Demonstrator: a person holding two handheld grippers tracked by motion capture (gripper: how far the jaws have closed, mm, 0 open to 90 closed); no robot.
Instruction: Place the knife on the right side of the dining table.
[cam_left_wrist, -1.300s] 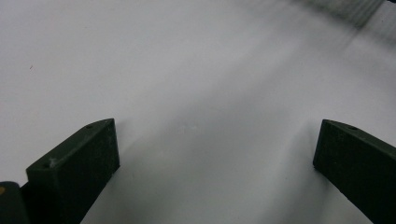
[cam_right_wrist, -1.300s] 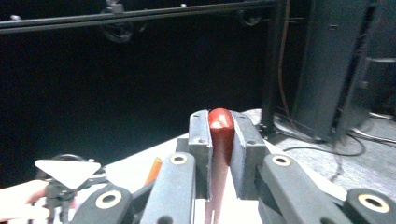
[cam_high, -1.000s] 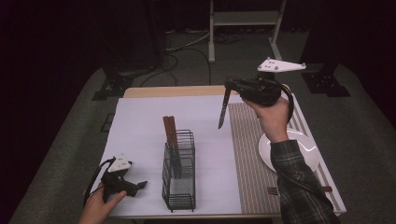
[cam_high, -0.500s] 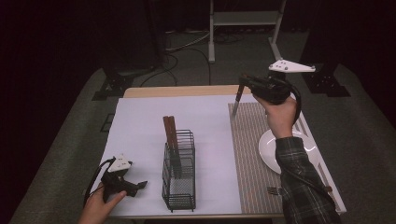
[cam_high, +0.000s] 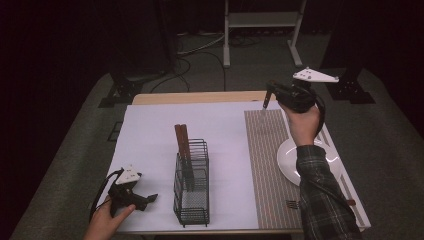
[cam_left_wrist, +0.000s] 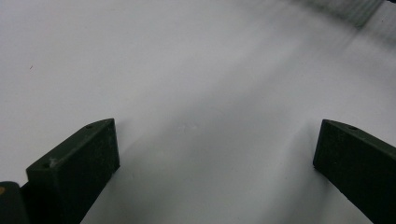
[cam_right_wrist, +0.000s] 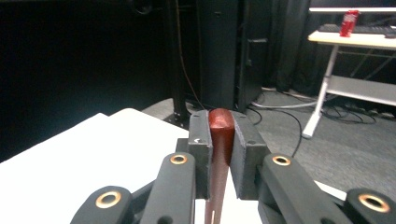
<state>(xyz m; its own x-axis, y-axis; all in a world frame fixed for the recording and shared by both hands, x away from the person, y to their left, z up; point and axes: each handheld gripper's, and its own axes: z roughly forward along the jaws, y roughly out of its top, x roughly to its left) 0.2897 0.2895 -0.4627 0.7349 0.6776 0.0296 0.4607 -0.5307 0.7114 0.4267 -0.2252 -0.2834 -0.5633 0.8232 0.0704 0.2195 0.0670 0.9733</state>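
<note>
My right gripper (cam_high: 270, 93) is held up over the far end of the striped mat (cam_high: 265, 165), shut on a brown-handled utensil (cam_high: 265, 103) that hangs down from the jaws towards the mat. In the right gripper view the reddish handle (cam_right_wrist: 220, 140) is pinched between the two jaws of that gripper (cam_right_wrist: 220, 133). A black wire rack (cam_high: 191, 187) stands on the white table top (cam_high: 150, 135) with two brown-handled utensils (cam_high: 182, 142) upright in it. My left gripper (cam_high: 149, 199) rests open at the front left, its jaws wide apart over bare white surface (cam_left_wrist: 210, 93), nothing between them.
A white plate (cam_high: 287, 160) lies on the right side of the striped mat, partly under the person's forearm. A fork (cam_high: 294, 204) lies at the mat's near end. A dark floor with cables and stand legs surrounds the table.
The right gripper has carried the utensil to the right and farther away, from over the white surface to the far end of the striped mat. The left gripper has stayed put.
</note>
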